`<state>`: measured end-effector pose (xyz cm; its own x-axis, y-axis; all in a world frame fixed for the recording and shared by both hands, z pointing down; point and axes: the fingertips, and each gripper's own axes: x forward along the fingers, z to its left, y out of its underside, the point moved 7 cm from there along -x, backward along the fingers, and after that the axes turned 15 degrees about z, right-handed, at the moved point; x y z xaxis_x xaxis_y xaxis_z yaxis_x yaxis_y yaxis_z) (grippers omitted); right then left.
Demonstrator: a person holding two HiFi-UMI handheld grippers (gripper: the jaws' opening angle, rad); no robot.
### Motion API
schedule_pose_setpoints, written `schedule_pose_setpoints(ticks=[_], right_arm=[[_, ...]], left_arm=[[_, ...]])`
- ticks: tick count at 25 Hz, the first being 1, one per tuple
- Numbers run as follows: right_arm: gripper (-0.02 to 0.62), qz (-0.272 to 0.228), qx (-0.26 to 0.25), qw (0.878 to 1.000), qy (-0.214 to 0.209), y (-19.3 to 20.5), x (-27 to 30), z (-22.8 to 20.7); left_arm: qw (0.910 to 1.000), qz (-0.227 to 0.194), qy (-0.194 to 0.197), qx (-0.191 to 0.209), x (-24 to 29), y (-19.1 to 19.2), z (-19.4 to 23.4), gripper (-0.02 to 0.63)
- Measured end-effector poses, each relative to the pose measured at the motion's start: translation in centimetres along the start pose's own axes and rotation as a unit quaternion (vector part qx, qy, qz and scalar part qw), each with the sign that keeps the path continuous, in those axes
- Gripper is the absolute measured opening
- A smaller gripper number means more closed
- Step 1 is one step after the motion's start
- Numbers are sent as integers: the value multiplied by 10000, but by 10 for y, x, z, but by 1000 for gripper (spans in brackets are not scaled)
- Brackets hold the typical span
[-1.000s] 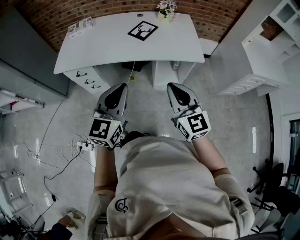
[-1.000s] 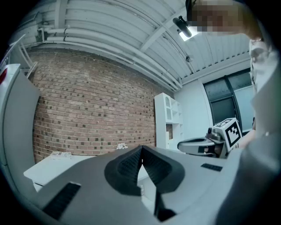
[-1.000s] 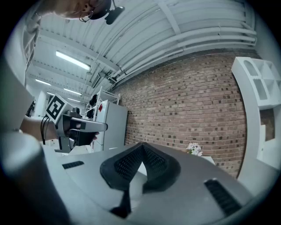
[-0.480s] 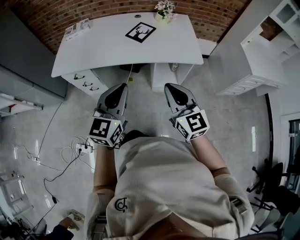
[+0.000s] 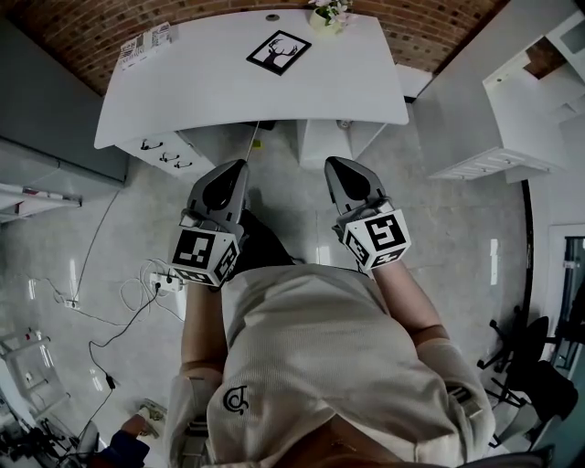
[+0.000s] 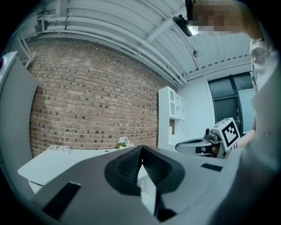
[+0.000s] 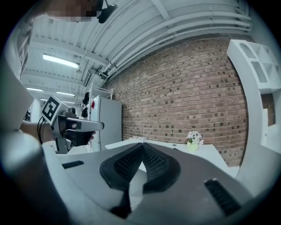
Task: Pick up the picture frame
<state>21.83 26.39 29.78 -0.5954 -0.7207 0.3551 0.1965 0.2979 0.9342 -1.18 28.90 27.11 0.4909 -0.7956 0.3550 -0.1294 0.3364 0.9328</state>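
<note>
Currently you're on approach: left tongs [image 5: 236,169] and right tongs [image 5: 334,166] closed, empty, well short of bench [image 5: 201,96]. Next, reach the frame [image 5: 278,52], open 1 pair.

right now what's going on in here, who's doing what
A person stands on the floor short of a white desk, with a gripper in each hand pointed toward it. The left gripper and the right gripper are both shut with nothing between their jaws. The picture frame, which shows a deer silhouette, lies flat on the desk near a small pot of flowers. Neither gripper is near it, so the pickup has not started.
</note>
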Motion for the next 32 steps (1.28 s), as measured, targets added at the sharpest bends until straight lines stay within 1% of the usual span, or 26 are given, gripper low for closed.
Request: schedule_pose_setpoints(ticks=[4, 8, 12, 14, 19, 24, 26, 29, 32], right_arm=[[5, 100, 139, 9994, 310, -4, 42, -16], [5, 180, 354, 9978, 536, -18, 93, -33], [6, 290, 441, 9964, 663, -43, 155, -54], [6, 376, 481, 9950, 793, -55, 187, -63], [6, 723, 692, 9852, 1395, -79, 266, -87], [6, 987, 884, 9780, 1614, -92, 333, -111], [6, 1099, 937, 9760, 1628, -94, 354, -119], [6, 1277, 980, 9742, 1583, -93, 379, -130], [6, 1536, 1014, 9717, 1483, -84, 400, -142]], left_arm=[[9996, -26, 158, 237, 25, -6, 33, 12], [9994, 27, 315, 173, 66, -14, 88, 12], [9985, -10, 499, 218, 110, -39, 146, 12], [9976, 58, 649, 217, 132, -49, 176, 12], [9948, 151, 988, 167, 184, -71, 257, 12], [9910, 195, 1269, 369, 239, -84, 318, 12], [9898, 224, 1382, 274, 259, -84, 336, 12], [9874, 239, 1566, -11, 284, -78, 357, 12], [9869, 293, 1571, -210, 306, -64, 370, 14]])
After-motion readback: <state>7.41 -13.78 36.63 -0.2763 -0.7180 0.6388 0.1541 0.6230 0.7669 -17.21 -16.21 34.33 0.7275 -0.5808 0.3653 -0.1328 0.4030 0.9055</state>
